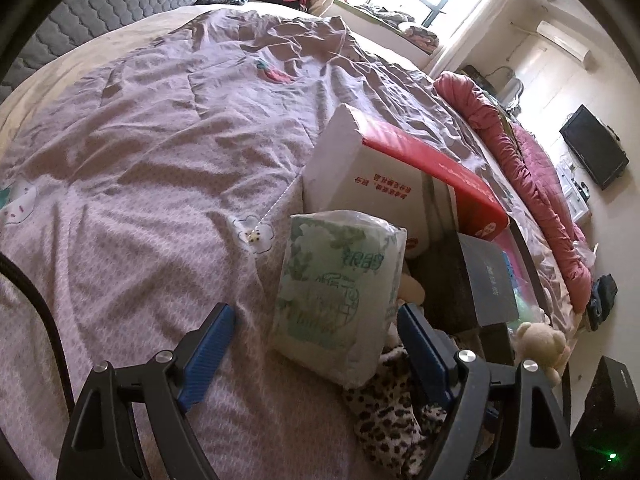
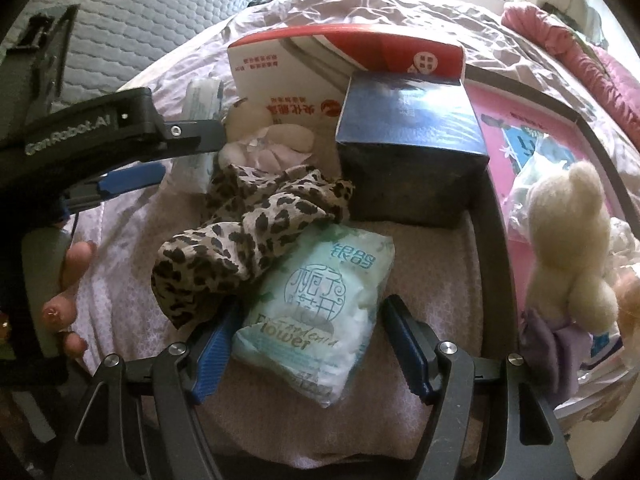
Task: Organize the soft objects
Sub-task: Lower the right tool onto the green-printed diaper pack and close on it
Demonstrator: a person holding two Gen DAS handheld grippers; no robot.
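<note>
I have both tools angled down over the clutter at the edge of the bed (image 1: 140,168). My right hand-held gripper (image 2: 310,348) straddles a green-printed tissue pack (image 2: 320,312) lying flat inside the dark-framed tray (image 2: 486,240); its blue pads stand clear of the wrapper on both sides, so it is open and nothing is gripped yet. I line it up along the pack's narrow width because that is the span the jaws can take. My left hand-held gripper (image 1: 316,344) is open too, framing a second tissue pack (image 1: 344,292) that stands propped against the red-and-white box (image 1: 360,168), probably only leaning there. The leopard-print cloth (image 2: 248,220) lies bunched, overlapping the flat pack's upper corner, which may drag when I lift. The cream teddy bear (image 2: 568,240) sits well right, untouched.
</note>
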